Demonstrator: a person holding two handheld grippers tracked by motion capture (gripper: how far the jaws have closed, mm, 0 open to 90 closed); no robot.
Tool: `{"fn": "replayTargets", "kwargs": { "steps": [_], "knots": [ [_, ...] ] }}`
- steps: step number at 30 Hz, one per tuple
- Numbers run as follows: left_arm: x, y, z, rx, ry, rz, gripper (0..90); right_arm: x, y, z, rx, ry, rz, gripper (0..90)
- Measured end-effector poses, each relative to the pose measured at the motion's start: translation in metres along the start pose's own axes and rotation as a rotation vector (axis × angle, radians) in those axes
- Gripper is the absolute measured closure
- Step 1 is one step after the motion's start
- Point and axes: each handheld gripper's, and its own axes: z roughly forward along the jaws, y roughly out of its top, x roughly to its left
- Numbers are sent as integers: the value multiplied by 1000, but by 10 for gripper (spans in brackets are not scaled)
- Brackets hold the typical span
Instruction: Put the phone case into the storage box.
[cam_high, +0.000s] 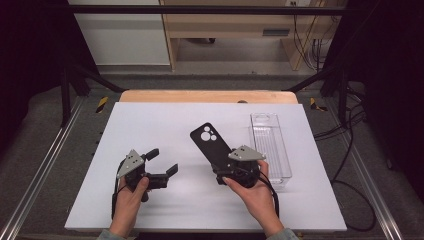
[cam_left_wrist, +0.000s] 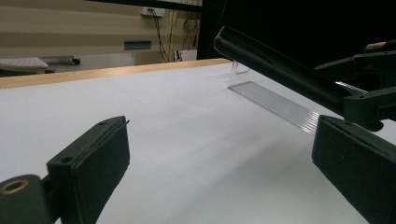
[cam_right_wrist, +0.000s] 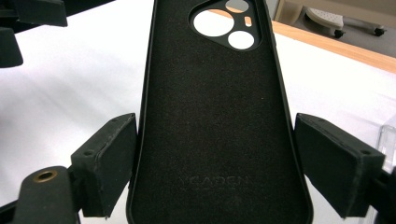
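A black phone case (cam_high: 212, 145) with round camera cut-outs is clamped by its two long edges in my right gripper (cam_high: 227, 162). Its soft inner face is turned up, and the camera end points away toward the far left. In the right gripper view the case (cam_right_wrist: 210, 107) sits between the two pads, and both press on its sides. From the left gripper view the case (cam_left_wrist: 271, 65) is lifted off the board and tilted. My left gripper (cam_high: 162, 161) rests low at the front left, open, with only bare white board between its jaws (cam_left_wrist: 219, 154).
A clear plastic tray (cam_high: 270, 145) lies lengthwise at the right of the white board (cam_high: 165, 125), close beside my right hand. The wooden table edge (cam_high: 207, 96) runs along the back. Metal rails and cables flank the board.
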Motion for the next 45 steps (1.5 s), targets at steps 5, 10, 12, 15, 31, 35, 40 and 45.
{"fn": "replayTargets", "kwargs": {
  "steps": [5,10,12,15,31,35,40,45],
  "knots": [
    [-2,1,0,-8,-25,-18,43,5,0,0,-13,5,-4,162],
    [-6,1,1,-3,-45,-12,43,10,-1,0,-42,19,-18,161],
    [-8,2,1,-6,-48,-8,43,11,-1,0,-49,23,-20,161],
    [-9,4,0,-16,-56,-17,43,14,-2,1,-52,24,-26,161],
    [-9,9,-4,-33,-87,-34,52,32,-3,2,-91,35,-44,159],
    [-10,11,-4,-30,-89,-25,58,38,-2,1,-95,38,-59,158],
    [-10,16,-8,-49,-70,-24,71,42,-2,-1,-123,45,-63,158],
    [-10,19,-11,-60,-76,-33,87,51,-3,-1,-129,39,-99,158]
  ]
}}
